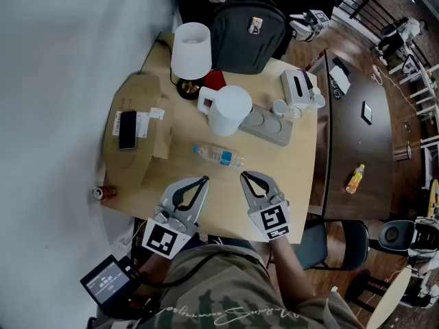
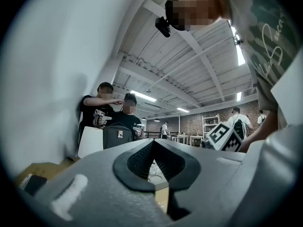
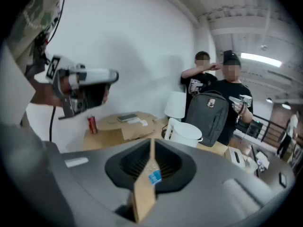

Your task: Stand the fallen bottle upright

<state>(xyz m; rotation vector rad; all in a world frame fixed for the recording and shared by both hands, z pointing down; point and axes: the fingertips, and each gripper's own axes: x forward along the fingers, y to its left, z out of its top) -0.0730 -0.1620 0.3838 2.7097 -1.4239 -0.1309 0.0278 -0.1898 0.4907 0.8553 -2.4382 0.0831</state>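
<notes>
A clear water bottle (image 1: 219,155) with a blue label lies on its side in the middle of the light wooden table (image 1: 302,184). Both grippers hover near the table's front edge, just short of the bottle. My left gripper (image 1: 204,181) is shut and empty, below the bottle's left end. My right gripper (image 1: 243,177) is also shut and empty, below the bottle's right end. In the right gripper view the bottle's blue label (image 3: 155,177) shows through the slit behind the closed jaws. The left gripper view (image 2: 154,142) does not show the bottle.
Behind the bottle stand a white jug (image 1: 226,110), a grey tray (image 1: 269,127), a white lampshade (image 1: 191,50), a black backpack (image 1: 248,25) and a tissue box (image 1: 296,86). A cardboard sheet (image 1: 137,149) with a phone (image 1: 127,129) lies left, a red can (image 1: 104,192) beside it. Two people (image 3: 218,79) stand beyond the table.
</notes>
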